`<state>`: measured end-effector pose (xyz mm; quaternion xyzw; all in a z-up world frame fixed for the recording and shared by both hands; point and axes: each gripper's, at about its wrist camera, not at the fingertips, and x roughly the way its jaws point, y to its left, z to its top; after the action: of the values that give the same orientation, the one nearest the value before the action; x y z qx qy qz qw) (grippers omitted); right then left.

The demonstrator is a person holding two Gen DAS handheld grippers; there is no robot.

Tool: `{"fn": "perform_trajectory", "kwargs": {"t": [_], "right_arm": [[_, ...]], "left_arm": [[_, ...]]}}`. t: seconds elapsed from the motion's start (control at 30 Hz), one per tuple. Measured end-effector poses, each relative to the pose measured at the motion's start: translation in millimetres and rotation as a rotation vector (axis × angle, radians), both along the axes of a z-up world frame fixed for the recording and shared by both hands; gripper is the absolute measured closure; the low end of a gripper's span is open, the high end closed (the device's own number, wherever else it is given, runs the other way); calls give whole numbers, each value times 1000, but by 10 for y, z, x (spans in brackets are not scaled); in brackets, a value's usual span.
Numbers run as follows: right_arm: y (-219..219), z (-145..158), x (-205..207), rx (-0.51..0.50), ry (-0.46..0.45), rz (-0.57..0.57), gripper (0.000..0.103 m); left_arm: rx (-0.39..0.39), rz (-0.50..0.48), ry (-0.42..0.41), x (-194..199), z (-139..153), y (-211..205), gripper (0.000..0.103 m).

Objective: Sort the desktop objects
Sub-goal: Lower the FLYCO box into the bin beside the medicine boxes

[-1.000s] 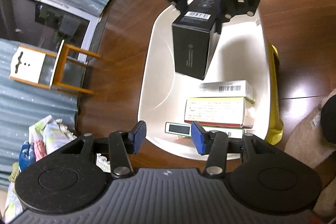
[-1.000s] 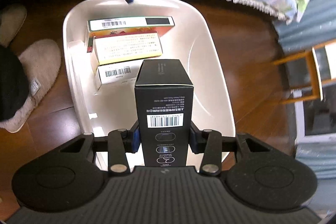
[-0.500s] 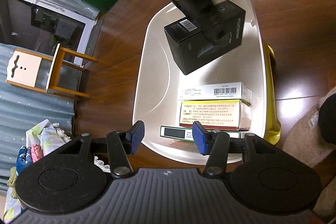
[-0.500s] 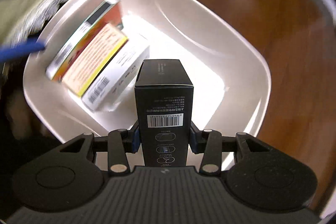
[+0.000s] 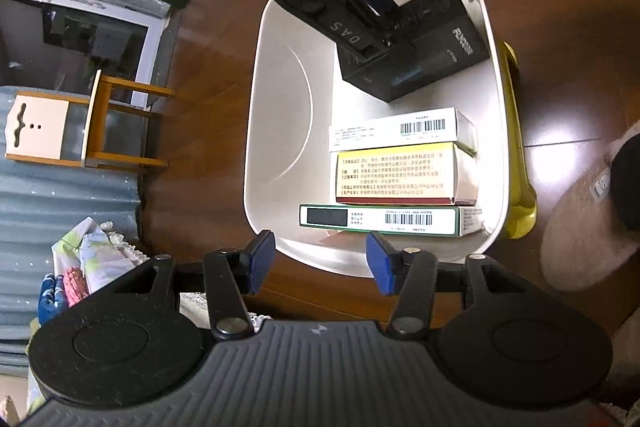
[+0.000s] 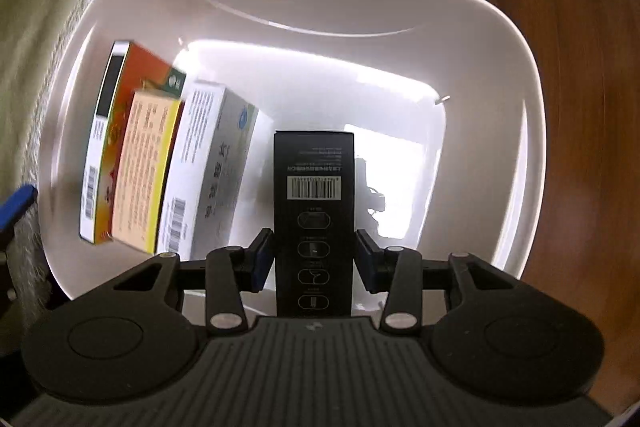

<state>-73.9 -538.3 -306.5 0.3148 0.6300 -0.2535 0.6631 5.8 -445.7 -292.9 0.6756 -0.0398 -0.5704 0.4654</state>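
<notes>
Right wrist view: your black box (image 6: 313, 223) sits between the right gripper (image 6: 313, 263) pads, though small gaps show, so its grip is unclear, inside the white bin (image 6: 500, 39) beside three cartons. Your left gripper (image 5: 320, 261) hangs released at the bin's near rim.

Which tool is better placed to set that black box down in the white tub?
Right. The right tool already has the black box between its fingers inside the white tub. The left tool hangs open and empty at the tub's rim.

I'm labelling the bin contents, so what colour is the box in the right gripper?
Black box, with a white barcode label; clearest in the right wrist view.
</notes>
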Motion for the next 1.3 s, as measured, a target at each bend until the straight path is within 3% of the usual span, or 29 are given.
{"fn": "perform_trajectory", "kwargs": {"t": [0.23, 0.53, 0.93, 1.3], "right_arm": [[2, -36, -70, -28, -67, -62, 65], [-161, -53, -182, 81, -198, -201, 62], [-26, -130, -199, 57, -264, -193, 63], [-10, -113, -151, 102, -331, -231, 63]], "left_arm": [[3, 14, -7, 31, -3, 17, 46], [10, 25, -1, 56, -6, 40, 44], [8, 30, 9, 60, 20, 68, 44], [11, 32, 18, 59, 50, 80, 44]]}}
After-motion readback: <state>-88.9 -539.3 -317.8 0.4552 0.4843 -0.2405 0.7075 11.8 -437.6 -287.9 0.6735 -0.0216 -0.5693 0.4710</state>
